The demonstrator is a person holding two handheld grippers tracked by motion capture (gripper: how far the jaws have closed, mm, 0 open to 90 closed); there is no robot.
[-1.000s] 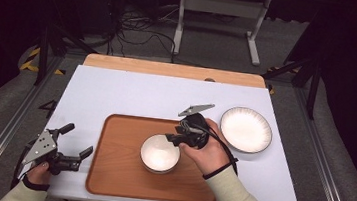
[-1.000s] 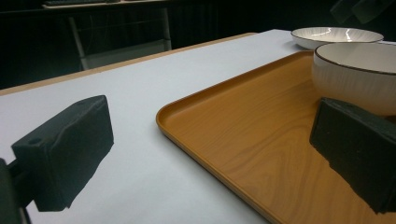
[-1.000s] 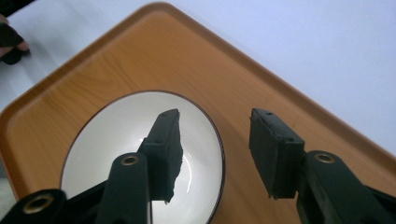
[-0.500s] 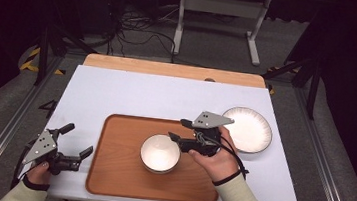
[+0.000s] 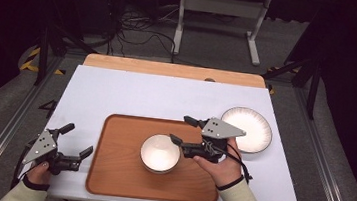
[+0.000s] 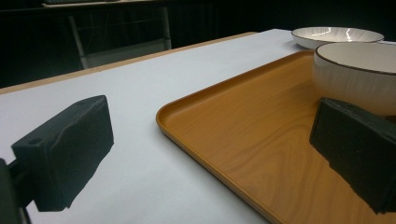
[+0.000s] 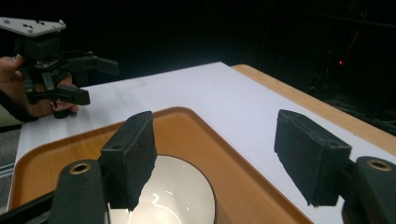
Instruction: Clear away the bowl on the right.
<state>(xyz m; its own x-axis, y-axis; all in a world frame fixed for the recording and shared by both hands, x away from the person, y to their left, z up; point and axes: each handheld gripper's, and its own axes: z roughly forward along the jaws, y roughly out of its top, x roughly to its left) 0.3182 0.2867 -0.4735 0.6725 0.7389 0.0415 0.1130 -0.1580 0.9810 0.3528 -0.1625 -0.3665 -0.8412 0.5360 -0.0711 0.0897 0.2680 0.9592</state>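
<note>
A white bowl (image 5: 160, 153) stands on the wooden tray (image 5: 113, 174), right of its middle. My right gripper (image 5: 179, 129) hovers just right of the bowl, open; its jaws have just been opening and nothing is between them. In the right gripper view, one pad (image 7: 133, 158) hangs above the bowl's rim (image 7: 205, 179) without touching it, and the other (image 7: 310, 156) is over the tray's far edge. My left gripper (image 5: 78, 140) rests open at the tray's left edge. In the left gripper view, that gripper (image 6: 210, 154) straddles the tray's rim (image 6: 205, 140), with the bowl (image 6: 359, 70) beyond.
A white plate (image 5: 246, 129) with a dark rim lies on the white tabletop (image 5: 142, 94) right of the tray, close behind my right hand; it is also in the left gripper view (image 6: 336, 35). A wooden strip (image 5: 169, 69) edges the table's far side.
My right gripper has opened, let go of the bowl's rim and drawn back to the right. The bowl stays on the tray. My left gripper has not moved.
</note>
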